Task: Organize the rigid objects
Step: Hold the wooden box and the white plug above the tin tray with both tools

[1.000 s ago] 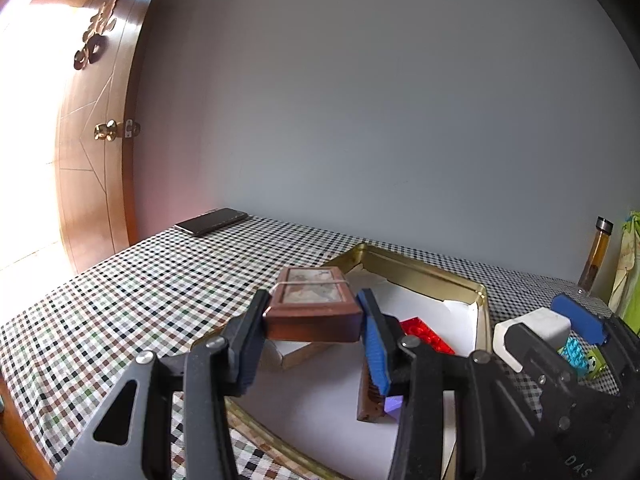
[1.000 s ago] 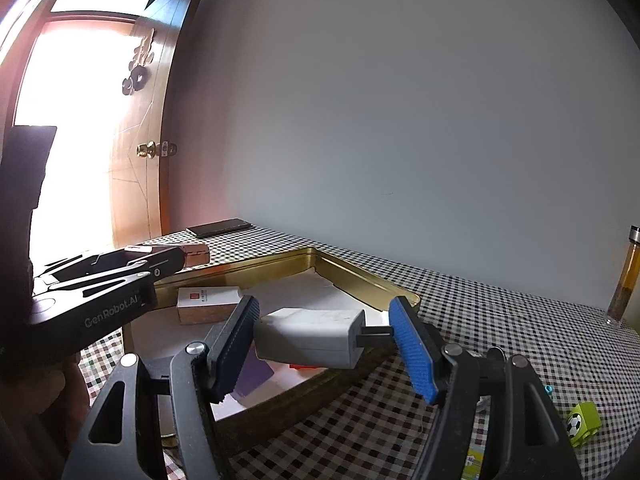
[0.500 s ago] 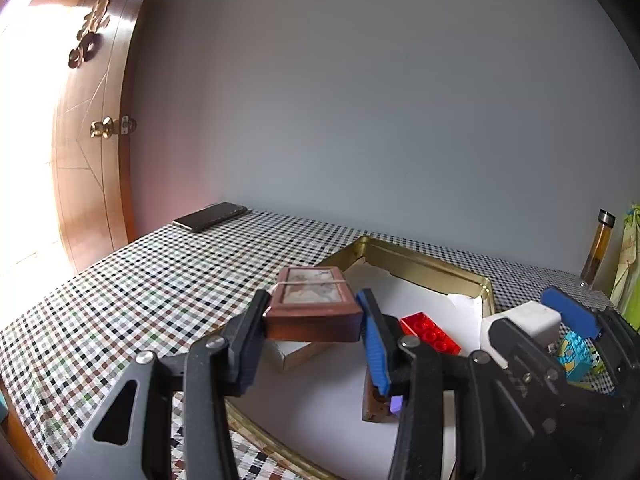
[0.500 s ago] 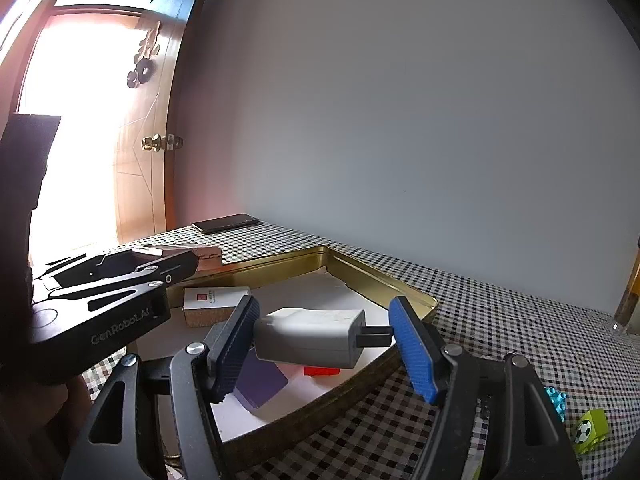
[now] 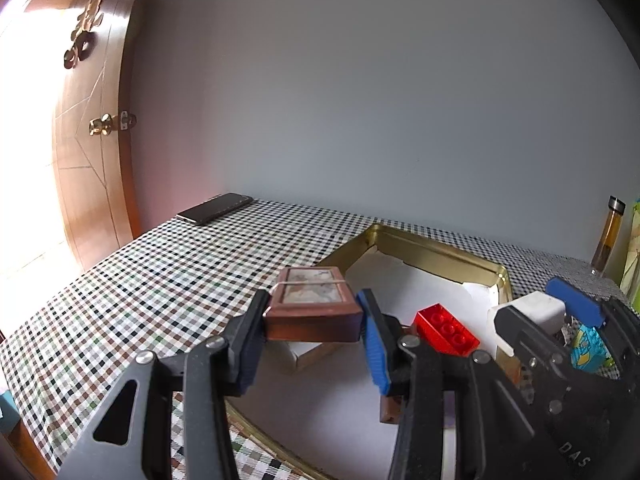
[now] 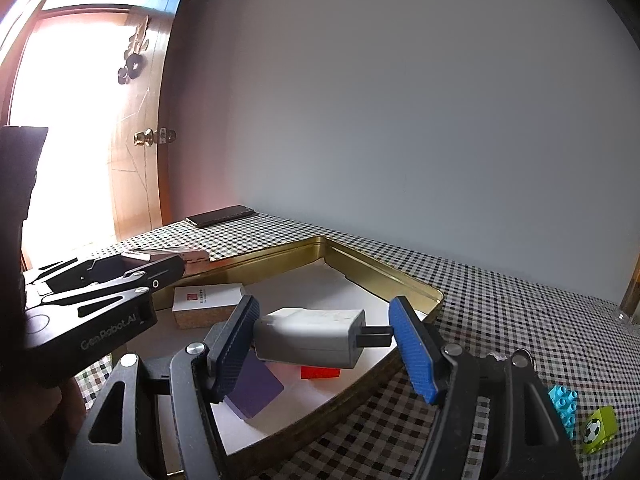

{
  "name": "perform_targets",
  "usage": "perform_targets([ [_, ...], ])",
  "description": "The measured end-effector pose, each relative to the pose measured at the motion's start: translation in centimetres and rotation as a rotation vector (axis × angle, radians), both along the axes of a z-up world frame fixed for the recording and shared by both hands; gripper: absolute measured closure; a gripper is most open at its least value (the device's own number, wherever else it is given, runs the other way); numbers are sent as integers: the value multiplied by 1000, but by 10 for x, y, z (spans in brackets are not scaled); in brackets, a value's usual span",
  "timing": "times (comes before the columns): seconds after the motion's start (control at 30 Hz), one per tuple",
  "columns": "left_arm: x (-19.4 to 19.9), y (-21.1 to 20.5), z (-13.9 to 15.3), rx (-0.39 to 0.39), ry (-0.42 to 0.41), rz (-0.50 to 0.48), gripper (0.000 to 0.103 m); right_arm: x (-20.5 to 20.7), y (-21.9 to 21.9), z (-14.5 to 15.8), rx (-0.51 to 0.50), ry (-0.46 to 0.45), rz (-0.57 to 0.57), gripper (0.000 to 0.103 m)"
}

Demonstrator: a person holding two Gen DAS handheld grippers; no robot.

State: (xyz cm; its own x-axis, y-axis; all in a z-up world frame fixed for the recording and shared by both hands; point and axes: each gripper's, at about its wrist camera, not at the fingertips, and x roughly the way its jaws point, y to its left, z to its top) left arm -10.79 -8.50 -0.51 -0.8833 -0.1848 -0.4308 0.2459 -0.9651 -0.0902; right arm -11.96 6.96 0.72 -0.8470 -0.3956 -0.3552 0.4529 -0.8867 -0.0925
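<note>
— Left wrist view, nearest first: what does the left gripper [image 5: 314, 334] carry?

— A brown box [image 5: 314, 312] with a pale framed lid, pinched level between both pads above the near-left part of the gold tin tray [image 5: 430, 246]. It hides most of a white carton [image 5: 298, 354] lying under it in the tray; a brown piece behind the blue pad is cut off and hard to make out.

— And the right gripper [image 6: 322, 342]?

— It clamps a white charger [image 6: 310, 338] endwise, one pad on its body, the other on its prongs, over the tray's right part. The charger covers most of the red brick [image 5: 446, 328]; a purple card [image 6: 254, 390] shows beneath.

— Outside the tray?

— To its right on the checked tablecloth [image 5: 160, 280] lie a blue brick [image 6: 564, 404] and a green football block [image 6: 598, 428]. Beyond the tray's far-left corner rests a dark phone [image 5: 216, 208], near the wooden door [image 5: 86, 160].
</note>
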Motion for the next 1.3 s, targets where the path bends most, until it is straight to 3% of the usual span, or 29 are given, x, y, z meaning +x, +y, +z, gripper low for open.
perform_targets([
  [1.3,-23,5,-14,-20,-138,-46,59,-30,-18,-7,16,-113,-21,33],
])
